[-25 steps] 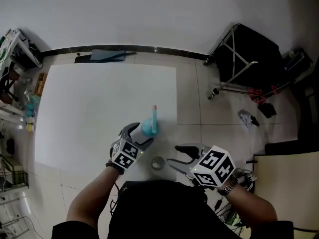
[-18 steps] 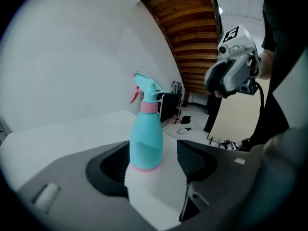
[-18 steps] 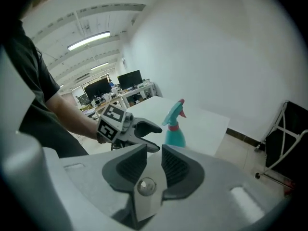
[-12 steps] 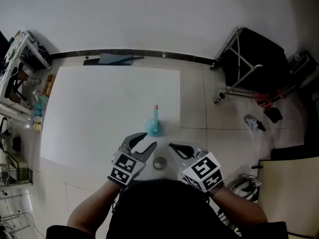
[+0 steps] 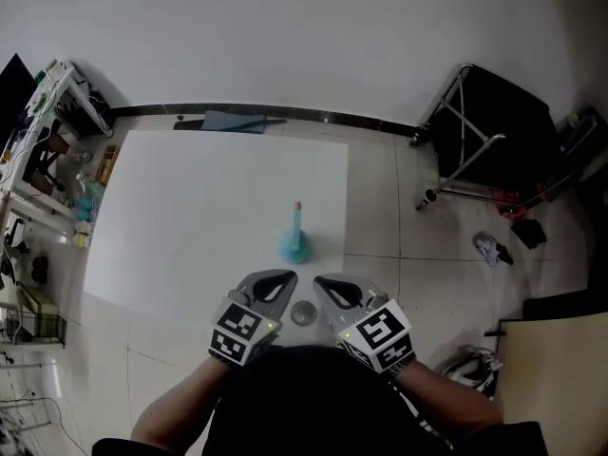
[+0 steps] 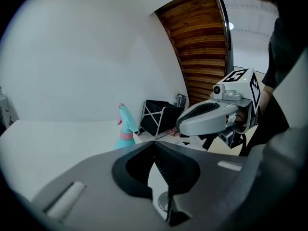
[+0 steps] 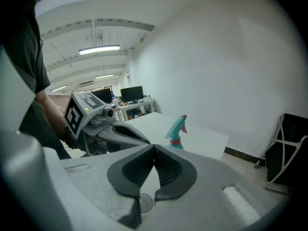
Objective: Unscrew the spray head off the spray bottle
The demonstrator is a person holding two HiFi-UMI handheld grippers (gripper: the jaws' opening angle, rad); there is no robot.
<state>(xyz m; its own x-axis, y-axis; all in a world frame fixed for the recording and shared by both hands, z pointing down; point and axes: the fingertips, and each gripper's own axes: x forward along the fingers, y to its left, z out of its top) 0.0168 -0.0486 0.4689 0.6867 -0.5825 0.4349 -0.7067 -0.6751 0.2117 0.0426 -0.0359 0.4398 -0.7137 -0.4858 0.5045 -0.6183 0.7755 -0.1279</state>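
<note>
Holding one claw in each hand, side by side and close to the body, tips near each other. Squeezing the left claw (image 6: 155,143) tight together, having just been closing it, with nothing pinched inside. Squeezing the right claw (image 7: 154,147) tight together too, also with nothing in it. Pointing both a bit downward. Looking past the tips at the spray bottle (image 5: 295,240), blue-green with a pink ring at its neck. Finding it upright and alone on the white worktop (image 5: 190,207), near the right edge, well apart from both claws. Seeing the spray head (image 7: 178,123) on top of it, not yet off. Spotting a small round disc (image 5: 302,313) on the tiled floor (image 5: 427,264), between the two claws. Spotting a black folding stand (image 5: 484,112) by the wall, far to the right.
</note>
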